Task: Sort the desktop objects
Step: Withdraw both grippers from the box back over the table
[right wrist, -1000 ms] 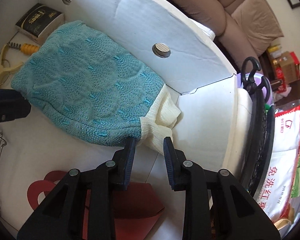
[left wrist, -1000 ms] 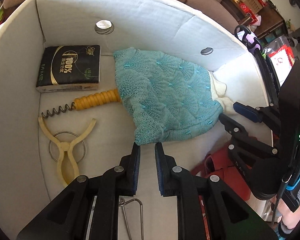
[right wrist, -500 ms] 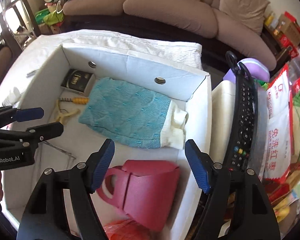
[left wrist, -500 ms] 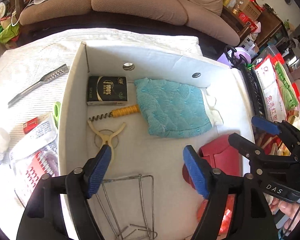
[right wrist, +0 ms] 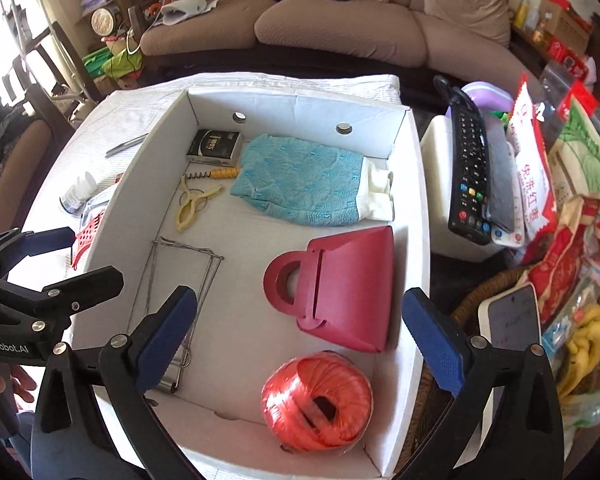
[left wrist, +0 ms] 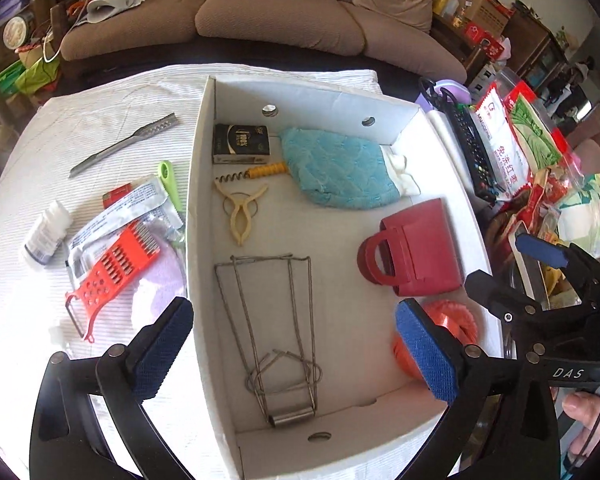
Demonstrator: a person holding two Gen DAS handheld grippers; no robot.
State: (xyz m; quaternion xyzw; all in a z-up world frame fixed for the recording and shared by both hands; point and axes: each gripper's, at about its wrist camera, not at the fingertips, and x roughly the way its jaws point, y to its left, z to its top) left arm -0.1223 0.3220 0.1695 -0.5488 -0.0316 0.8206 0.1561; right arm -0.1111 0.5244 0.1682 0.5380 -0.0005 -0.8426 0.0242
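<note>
Opening wide, both pairs of jaws have just let go and now stand at full spread with nothing between them. The left gripper [left wrist: 296, 344] and right gripper [right wrist: 300, 328] sit high above the white box [left wrist: 198, 200], whereas a second ago each was down close to the blue mitt [left wrist: 336, 172], jaws nearly shut at its near edge. The mitt now lies flat along the far wall of the box, its cream cuff toward the right corner, free of both grippers.

Box contents at this moment: black packet [left wrist: 240, 143] in the far left corner, corkscrew [left wrist: 252, 172] and cream clip [left wrist: 240, 212] just beside it, wire rack [left wrist: 276, 328] on the near floor, red bag [right wrist: 340, 288] and orange twine ball [right wrist: 318, 400] on the right.

Judgement: the mitt's placement looks finished. Still outside on the striped cloth to the left: red grater [left wrist: 114, 268], peeler [left wrist: 124, 146], white bottle [left wrist: 46, 232], foil packet [left wrist: 132, 212]. One of these is probably next.
</note>
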